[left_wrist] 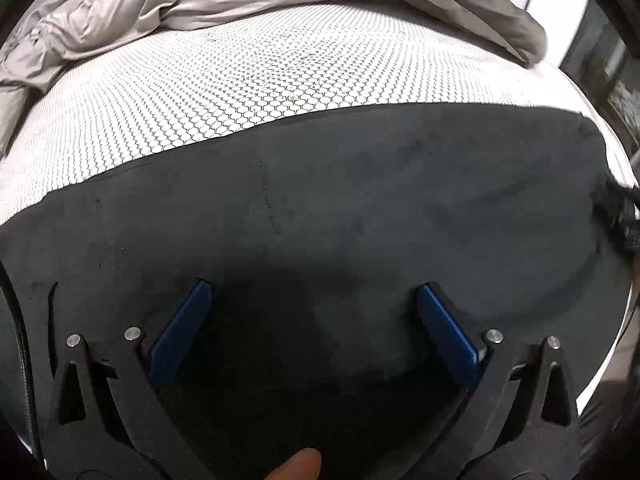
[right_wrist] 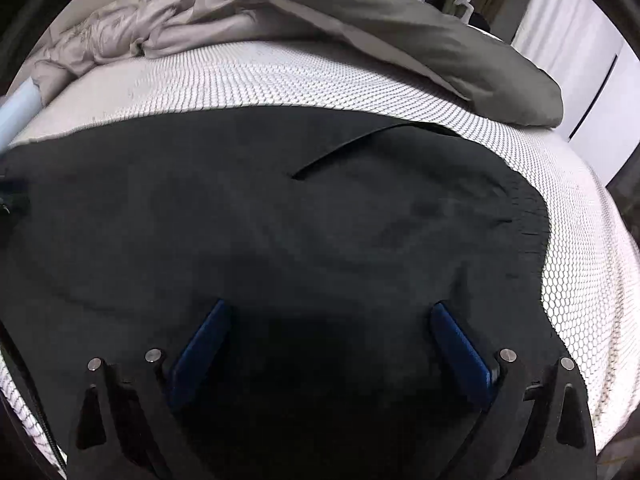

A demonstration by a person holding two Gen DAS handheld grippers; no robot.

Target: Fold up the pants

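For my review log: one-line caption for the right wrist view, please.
Open right gripper poised over dark pants spread on a honeycomb-patterned mattress, grey duvet bunched behind.

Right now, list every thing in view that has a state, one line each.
Left gripper: jaws open, holding nothing, over the pants.
Right gripper: jaws open, holding nothing, over the pants.
Black pants: spread flat on the mattress, lightly wrinkled.
Pants pocket: slit gaping slightly.
Grey duvet: crumpled, pushed to the far side.
Mesh mattress: bare, uncovered.
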